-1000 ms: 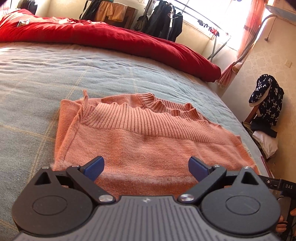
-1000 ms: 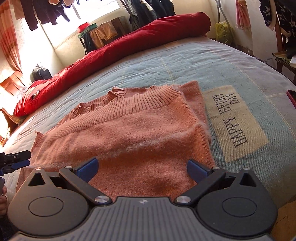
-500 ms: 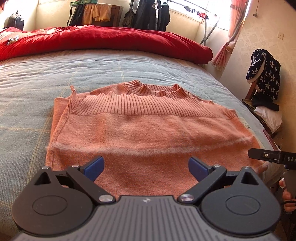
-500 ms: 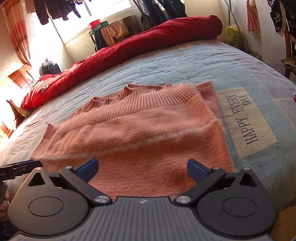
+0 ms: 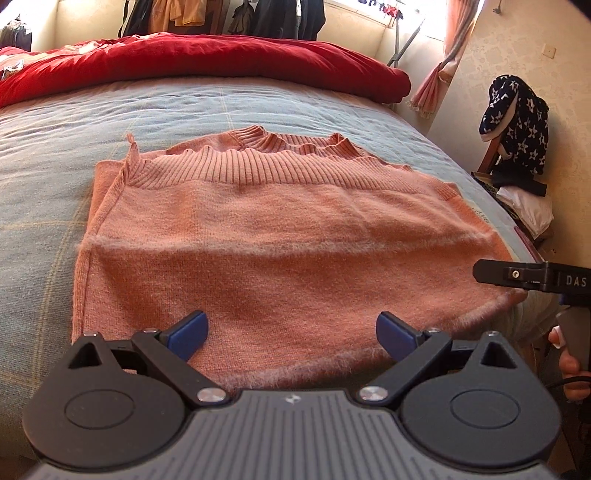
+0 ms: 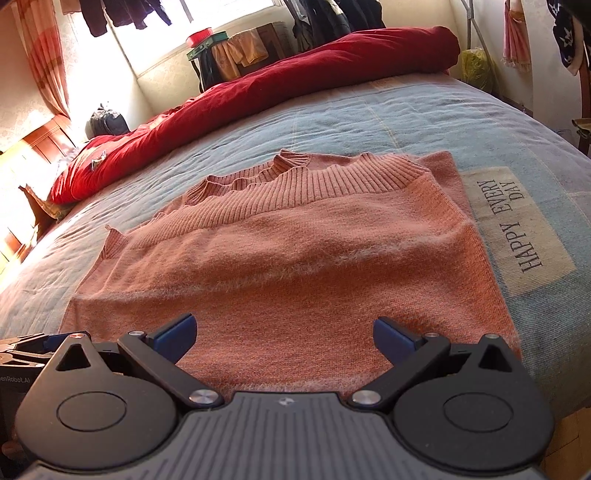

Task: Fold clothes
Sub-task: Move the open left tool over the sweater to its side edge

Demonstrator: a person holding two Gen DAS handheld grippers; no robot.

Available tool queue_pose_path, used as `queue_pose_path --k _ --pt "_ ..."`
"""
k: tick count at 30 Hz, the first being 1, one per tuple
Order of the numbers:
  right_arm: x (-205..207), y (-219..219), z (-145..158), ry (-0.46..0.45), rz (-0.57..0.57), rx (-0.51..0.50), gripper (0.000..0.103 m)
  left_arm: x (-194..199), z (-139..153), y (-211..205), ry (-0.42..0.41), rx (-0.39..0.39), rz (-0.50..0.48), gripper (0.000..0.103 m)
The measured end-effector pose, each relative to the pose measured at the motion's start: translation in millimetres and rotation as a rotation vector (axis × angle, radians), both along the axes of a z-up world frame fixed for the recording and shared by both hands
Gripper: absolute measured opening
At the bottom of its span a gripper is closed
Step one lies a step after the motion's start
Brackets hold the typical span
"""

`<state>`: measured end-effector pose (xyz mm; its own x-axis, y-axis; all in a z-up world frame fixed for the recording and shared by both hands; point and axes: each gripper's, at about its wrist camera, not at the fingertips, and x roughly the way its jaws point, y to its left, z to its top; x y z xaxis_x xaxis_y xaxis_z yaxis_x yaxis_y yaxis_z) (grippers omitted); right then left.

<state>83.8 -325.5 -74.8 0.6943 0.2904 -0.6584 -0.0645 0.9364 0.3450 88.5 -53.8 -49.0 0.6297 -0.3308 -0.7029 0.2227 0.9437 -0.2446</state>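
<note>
A salmon-pink knitted sweater (image 5: 280,240) lies folded flat on the bed, ribbed hem and collar at the far side; it also shows in the right wrist view (image 6: 295,266). My left gripper (image 5: 291,334) is open and empty, hovering over the sweater's near edge, left of its middle. My right gripper (image 6: 284,334) is open and empty over the near edge further right. The right gripper's black finger (image 5: 517,275) pokes in at the right of the left wrist view; the left gripper's body (image 6: 26,350) shows at the left edge of the right wrist view.
The bed has a blue-grey quilt (image 5: 44,155) with a "HAPPY EVERY DAY" patch (image 6: 517,229). A red duvet (image 5: 207,59) is rolled along the far side. A chair with star-patterned clothes (image 5: 517,125) stands right of the bed. Clothes hang by the window (image 6: 129,14).
Both grippers have drawn back and up from the sweater, so more of it shows. Both stayed open. The sweater has not moved.
</note>
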Motion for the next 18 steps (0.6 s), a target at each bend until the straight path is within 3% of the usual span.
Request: queue_pose_path --k 11,18 --pt "9 33 4 0.009 0.043 -0.056 0.103 4 6 23 -0.042 -0.054 0.002 0.097" --pt "21 53 1 0.024 0.061 -0.091 0.103 31 13 52 -0.103 -0.099 0.023 0.097"
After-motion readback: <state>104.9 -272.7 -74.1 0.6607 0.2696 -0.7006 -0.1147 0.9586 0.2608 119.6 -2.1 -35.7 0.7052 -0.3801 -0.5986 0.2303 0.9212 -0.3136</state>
